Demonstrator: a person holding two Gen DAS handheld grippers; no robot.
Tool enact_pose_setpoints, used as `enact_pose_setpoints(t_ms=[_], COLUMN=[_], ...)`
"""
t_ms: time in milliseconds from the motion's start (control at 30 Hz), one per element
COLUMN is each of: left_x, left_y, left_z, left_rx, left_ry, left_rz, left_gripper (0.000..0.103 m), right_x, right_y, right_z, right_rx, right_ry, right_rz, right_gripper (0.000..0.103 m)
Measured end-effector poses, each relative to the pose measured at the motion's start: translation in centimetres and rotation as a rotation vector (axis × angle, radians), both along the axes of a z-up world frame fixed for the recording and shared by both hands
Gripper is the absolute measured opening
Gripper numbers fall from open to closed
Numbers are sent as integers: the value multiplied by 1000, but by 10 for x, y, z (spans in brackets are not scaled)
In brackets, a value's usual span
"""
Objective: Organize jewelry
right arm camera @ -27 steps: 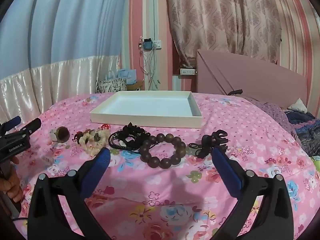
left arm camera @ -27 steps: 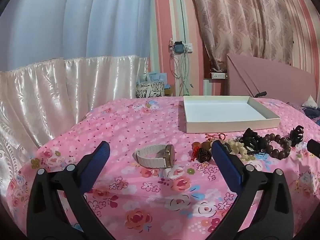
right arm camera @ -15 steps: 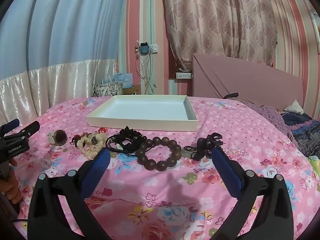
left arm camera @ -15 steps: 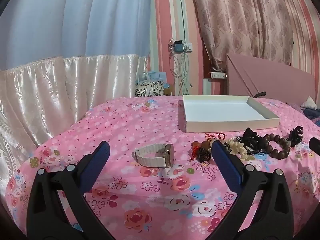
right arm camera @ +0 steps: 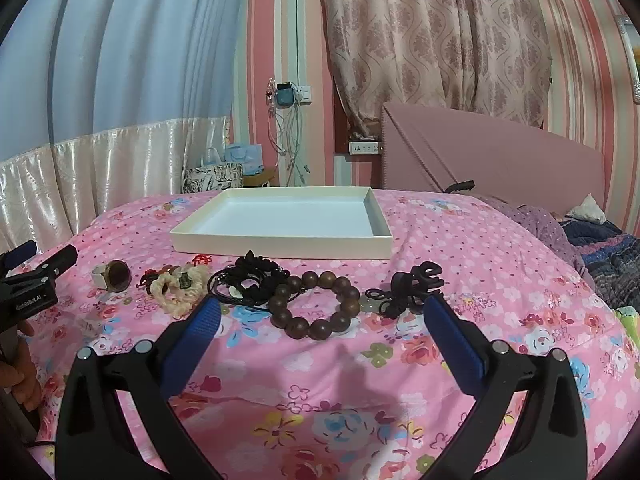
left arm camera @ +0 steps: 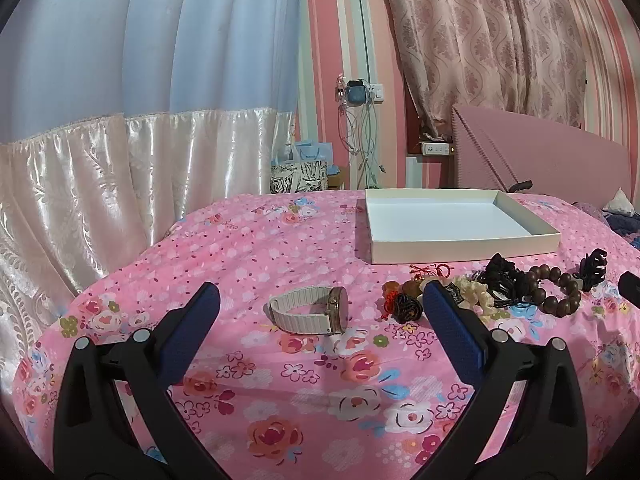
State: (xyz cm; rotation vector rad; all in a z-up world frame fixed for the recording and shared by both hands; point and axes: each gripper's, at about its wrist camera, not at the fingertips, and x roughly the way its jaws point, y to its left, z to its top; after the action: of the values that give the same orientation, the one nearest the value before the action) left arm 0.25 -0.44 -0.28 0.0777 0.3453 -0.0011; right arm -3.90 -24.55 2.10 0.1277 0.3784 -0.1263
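A row of jewelry lies on the pink floral bedspread in front of an empty white tray (left arm camera: 464,246) (right arm camera: 280,246). A white-strapped watch (left arm camera: 308,314) (right arm camera: 112,276) sits at the left end, straight ahead of my open, empty left gripper (left arm camera: 320,300). A cream scrunchie (right arm camera: 180,290), black cords (right arm camera: 248,280), a brown bead bracelet (right arm camera: 316,300) (left arm camera: 556,292) and a black hair claw (right arm camera: 412,288) follow to the right. My right gripper (right arm camera: 320,312) is open and empty, just short of the bead bracelet.
Small red and brown trinkets (left arm camera: 404,300) lie between the watch and the scrunchie. A padded pink headboard (right arm camera: 492,160) and bedding (right arm camera: 600,240) are at the right. Curtains hang behind. The left gripper (right arm camera: 28,280) shows at the right wrist view's left edge.
Both grippers have drawn back and down slightly; the jewelry sits a little higher in both views. Nothing was picked up or moved.
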Motion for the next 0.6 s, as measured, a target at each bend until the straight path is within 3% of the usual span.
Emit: enact_pose_setpoints(t_ms=[600], left_x=[0], left_y=[0], left_z=[1], left_rx=[-3], left_ry=[0], left_rz=[0], left_gripper=[100], right_x=[1], right_y=[-1], right_z=[-1], right_rx=[6], right_ry=[-3], right_rz=[-12], right_gripper=[101])
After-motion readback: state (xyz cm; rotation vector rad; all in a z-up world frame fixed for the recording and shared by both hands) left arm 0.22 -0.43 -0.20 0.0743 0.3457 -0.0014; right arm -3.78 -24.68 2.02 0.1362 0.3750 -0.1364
